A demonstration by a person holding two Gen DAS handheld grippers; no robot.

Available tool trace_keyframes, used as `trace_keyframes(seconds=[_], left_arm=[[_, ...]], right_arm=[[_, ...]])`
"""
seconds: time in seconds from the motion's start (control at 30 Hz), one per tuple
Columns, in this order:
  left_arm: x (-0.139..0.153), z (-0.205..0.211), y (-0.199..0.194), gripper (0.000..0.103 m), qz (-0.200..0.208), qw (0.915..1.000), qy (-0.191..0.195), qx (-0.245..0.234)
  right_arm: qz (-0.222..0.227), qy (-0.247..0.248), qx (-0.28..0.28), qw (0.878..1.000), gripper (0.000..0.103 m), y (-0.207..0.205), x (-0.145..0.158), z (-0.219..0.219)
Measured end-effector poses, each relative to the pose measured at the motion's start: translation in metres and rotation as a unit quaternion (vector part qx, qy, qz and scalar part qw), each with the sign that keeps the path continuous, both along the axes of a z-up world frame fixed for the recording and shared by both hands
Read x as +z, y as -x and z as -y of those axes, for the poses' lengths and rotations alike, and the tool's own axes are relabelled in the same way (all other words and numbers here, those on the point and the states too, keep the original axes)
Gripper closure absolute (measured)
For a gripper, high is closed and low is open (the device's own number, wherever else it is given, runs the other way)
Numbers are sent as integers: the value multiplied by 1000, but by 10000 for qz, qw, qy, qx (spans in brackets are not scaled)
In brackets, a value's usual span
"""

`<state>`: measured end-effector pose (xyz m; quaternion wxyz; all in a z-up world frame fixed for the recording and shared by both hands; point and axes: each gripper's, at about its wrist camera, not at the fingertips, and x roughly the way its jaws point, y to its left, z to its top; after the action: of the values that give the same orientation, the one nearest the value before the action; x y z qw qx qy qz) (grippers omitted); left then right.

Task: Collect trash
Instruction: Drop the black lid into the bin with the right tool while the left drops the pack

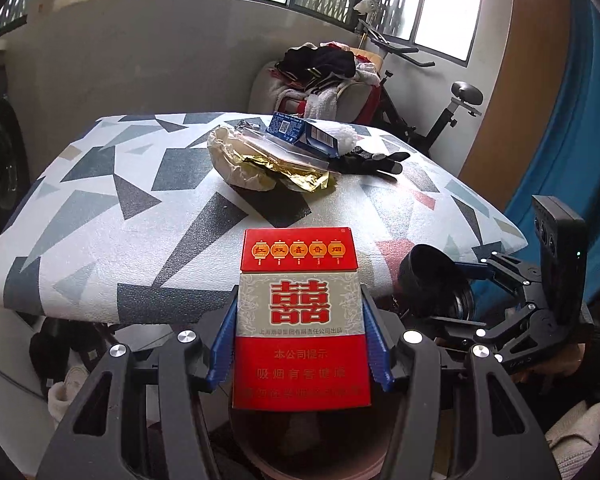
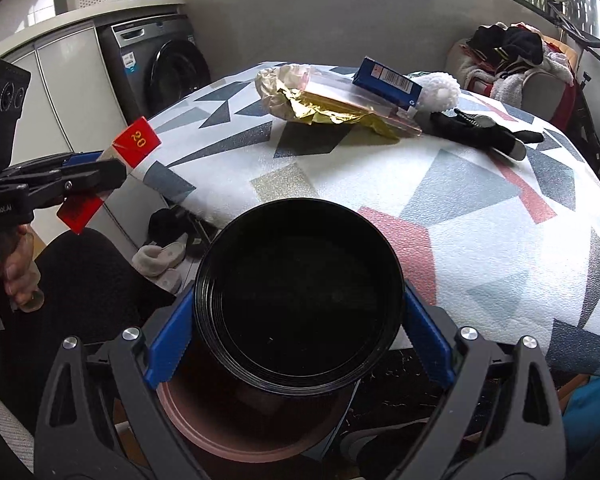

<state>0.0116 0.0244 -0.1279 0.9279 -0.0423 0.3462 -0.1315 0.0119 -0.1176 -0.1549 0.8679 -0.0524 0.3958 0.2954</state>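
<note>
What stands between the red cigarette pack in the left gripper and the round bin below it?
Nothing visible does. The left gripper holds the cigarette pack beyond the table edge, above the brown bin rim. The black jar in the right gripper hangs beside it.

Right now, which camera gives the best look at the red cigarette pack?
The left wrist view. There the cigarette pack faces the camera, its whole printed front showing between the left gripper fingers. The right wrist view shows it only at the left edge, end-on and tilted, mostly covered by that gripper.
</note>
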Motion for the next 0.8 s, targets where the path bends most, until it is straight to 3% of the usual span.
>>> trace_keyframes(seconds=[0.37, 0.8], left_arm=[[-11, 12, -4, 49, -181, 9996, -166, -145], [-18, 22, -8, 49, -349, 9984, -334, -291]], right_arm=[[-225, 178, 257, 9993, 6, 2, -14, -14], [1, -289, -784, 9965, 6, -11, -1, 27]])
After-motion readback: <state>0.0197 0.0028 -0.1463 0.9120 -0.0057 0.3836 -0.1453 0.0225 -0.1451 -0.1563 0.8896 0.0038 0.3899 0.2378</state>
